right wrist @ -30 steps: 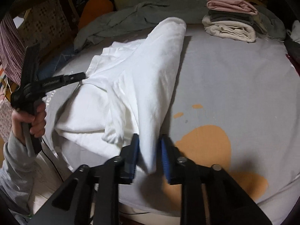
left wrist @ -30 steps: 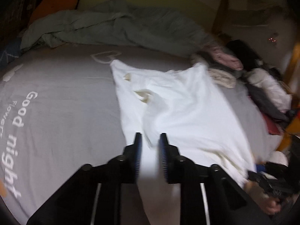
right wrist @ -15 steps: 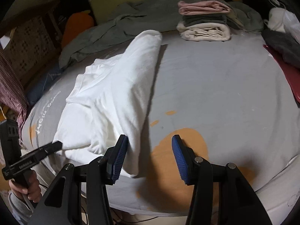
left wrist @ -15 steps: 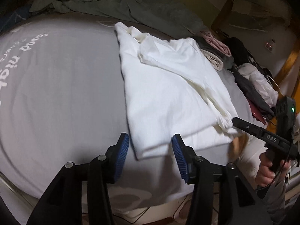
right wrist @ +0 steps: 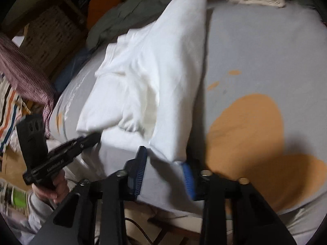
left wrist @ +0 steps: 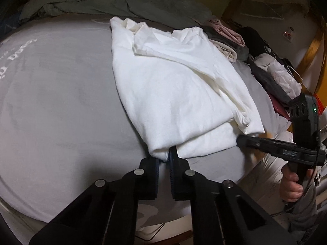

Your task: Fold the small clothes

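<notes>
One white garment (left wrist: 173,94) lies partly folded on the grey bed sheet (left wrist: 57,106), with two grippers at its near edge. The left gripper (left wrist: 164,159) is clamped on the garment's near left corner. The right gripper (right wrist: 164,168) stands with its tongs apart around the near right corner, not yet pinching it. Beyond the garment sits one stack of folded clothes (left wrist: 224,40), and behind that a rumpled grey-green blanket (left wrist: 106,2). Right of the garment the sheet carries large orange patches (right wrist: 245,126). The room is dim and cluttered.
</notes>
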